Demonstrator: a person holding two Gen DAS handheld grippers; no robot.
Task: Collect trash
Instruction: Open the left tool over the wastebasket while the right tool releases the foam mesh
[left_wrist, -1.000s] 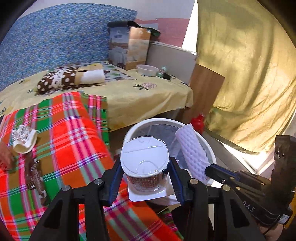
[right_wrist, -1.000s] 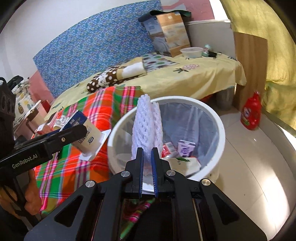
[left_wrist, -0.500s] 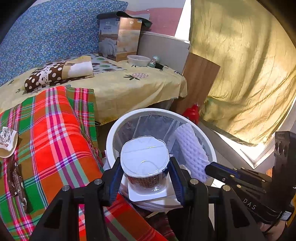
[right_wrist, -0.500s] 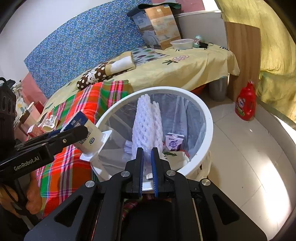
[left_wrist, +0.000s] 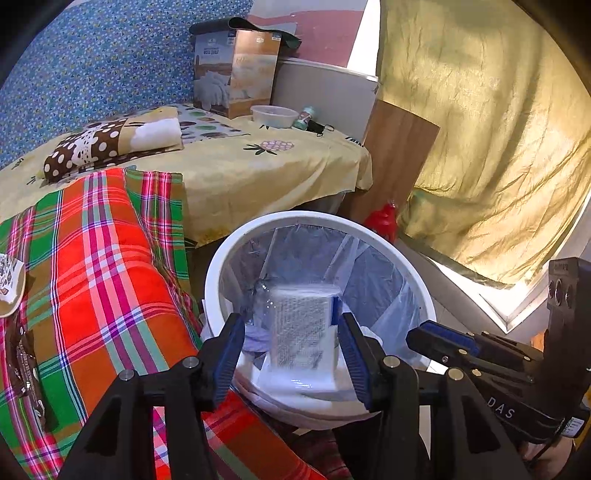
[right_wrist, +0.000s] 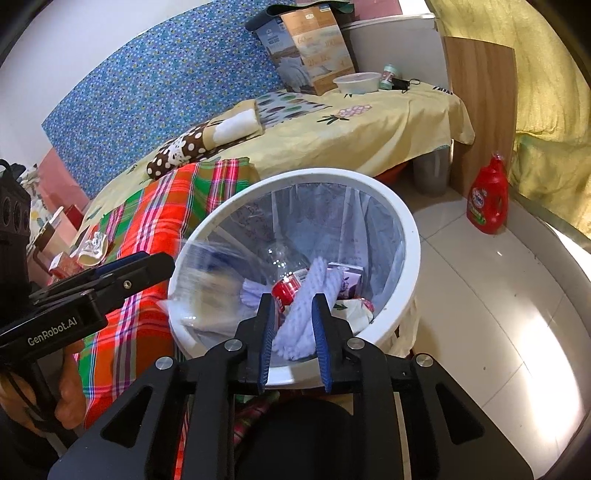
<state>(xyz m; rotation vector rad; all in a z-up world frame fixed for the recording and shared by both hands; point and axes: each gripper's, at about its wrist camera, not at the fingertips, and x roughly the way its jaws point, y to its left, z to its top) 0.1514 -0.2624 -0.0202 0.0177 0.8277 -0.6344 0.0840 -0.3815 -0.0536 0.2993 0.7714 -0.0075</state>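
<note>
My left gripper (left_wrist: 295, 354) hangs over the near rim of the white trash bin (left_wrist: 413, 280), its jaws spread wide. Between them, motion-blurred and touching neither blue pad, the yogurt cup (left_wrist: 301, 325) shows inside the bin's mouth; in the right wrist view it is a pale smear (right_wrist: 207, 291) against the bin's left inner wall.

My right gripper (right_wrist: 293, 343) is poised above the same bin (right_wrist: 412, 236), jaws parted to a moderate gap. The white foam net sleeve (right_wrist: 310, 310) lies loose below them, slanting down into the bin with no pad pressing it. It rests among trash in the clear plastic liner (right_wrist: 332, 218): a red soda can (right_wrist: 286, 290), a purple carton (right_wrist: 347, 278) and a clear plastic bottle (right_wrist: 277, 258).

The bin stands on the tiled floor (right_wrist: 480, 295) just beside the bed, against the red-and-green plaid blanket (left_wrist: 103, 266). At the blanket's far left edge lie a crumpled paper cup (left_wrist: 9, 284) and a dark brown wrapper (left_wrist: 24, 363).

Farther back on the yellow bedsheet (left_wrist: 258, 170) are a polka-dot pillow (left_wrist: 103, 144), a quilt box (left_wrist: 236, 70) and a plastic bowl (left_wrist: 274, 115). A red detergent bottle (right_wrist: 487, 199) stands on the floor by a wooden board (right_wrist: 480, 110), beside the yellow curtain (left_wrist: 480, 129).
</note>
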